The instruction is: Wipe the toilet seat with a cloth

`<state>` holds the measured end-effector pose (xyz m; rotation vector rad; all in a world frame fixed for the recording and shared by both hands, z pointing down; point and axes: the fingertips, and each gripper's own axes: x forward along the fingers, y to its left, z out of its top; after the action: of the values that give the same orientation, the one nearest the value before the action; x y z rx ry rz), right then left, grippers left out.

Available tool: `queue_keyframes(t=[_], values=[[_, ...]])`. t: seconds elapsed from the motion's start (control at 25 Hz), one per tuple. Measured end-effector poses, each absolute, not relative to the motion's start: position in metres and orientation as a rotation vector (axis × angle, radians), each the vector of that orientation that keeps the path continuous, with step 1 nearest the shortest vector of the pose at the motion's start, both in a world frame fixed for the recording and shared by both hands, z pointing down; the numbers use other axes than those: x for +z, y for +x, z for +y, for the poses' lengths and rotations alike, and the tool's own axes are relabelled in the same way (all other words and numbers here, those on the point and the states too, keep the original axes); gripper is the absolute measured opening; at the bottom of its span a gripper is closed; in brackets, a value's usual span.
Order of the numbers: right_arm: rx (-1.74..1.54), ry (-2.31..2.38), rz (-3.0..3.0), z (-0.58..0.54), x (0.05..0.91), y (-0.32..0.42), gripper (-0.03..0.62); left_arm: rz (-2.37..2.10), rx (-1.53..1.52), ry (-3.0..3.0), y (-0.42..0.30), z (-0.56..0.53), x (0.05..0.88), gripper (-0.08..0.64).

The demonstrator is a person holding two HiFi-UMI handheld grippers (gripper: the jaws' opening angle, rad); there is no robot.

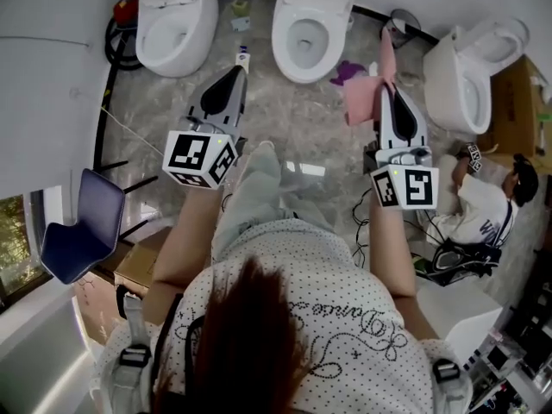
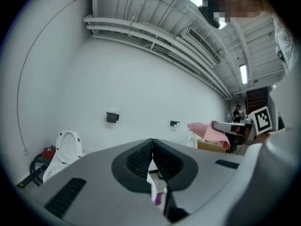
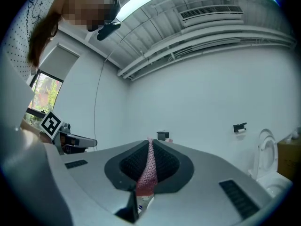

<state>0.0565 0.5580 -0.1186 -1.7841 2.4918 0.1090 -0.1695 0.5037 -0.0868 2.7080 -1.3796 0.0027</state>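
While the right claw [image 3: 149, 144] is pressed together, it pinches a pink cloth [image 3: 146, 168]. A narrow band of the knitted fabric runs up between the ribbed pads to the tips. In the head view this claw [image 1: 385, 69] points forward. The cloth [image 1: 362, 100] is bunched at its tips, one strip rising past them and the rest draping off the claw's left side, in the air above the marbled floor [image 1: 293, 119].

The left claw [image 2: 152, 145] has its jaws closed against each other with nothing held between them. From the head camera it [image 1: 240, 65] is level with the right one and well apart from the cloth.

Ahead of both claws stands the middle toilet [image 1: 310, 20], its toilet seat [image 1: 283, 26] down. The cloth hangs short of the bowl and to its right, not touching the seat. A small purple thing [image 1: 347, 72] lies on the floor between cloth and bowl.

A second toilet [image 1: 172, 15] stands to the left and a third [image 1: 470, 72] to the right. Farther right a person [image 1: 483, 205] sits on the floor, and a blue chair [image 1: 82, 222] stands at the far left.
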Motion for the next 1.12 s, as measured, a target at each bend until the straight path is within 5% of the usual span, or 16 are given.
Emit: queue_keyframes(t=[0.48, 1.12], values=[[0.094, -1.882, 2.441, 0.405, -0.116, 0.018, 0.032, -1.222, -0.003, 2.775, -0.199, 0.338, -0.087, 0.002], [0.014, -1.841, 2.484, 0.266, -0.089, 0.067, 0.032, -1.323, 0.042, 2.661, -0.169, 0.209, -0.056, 0.002]])
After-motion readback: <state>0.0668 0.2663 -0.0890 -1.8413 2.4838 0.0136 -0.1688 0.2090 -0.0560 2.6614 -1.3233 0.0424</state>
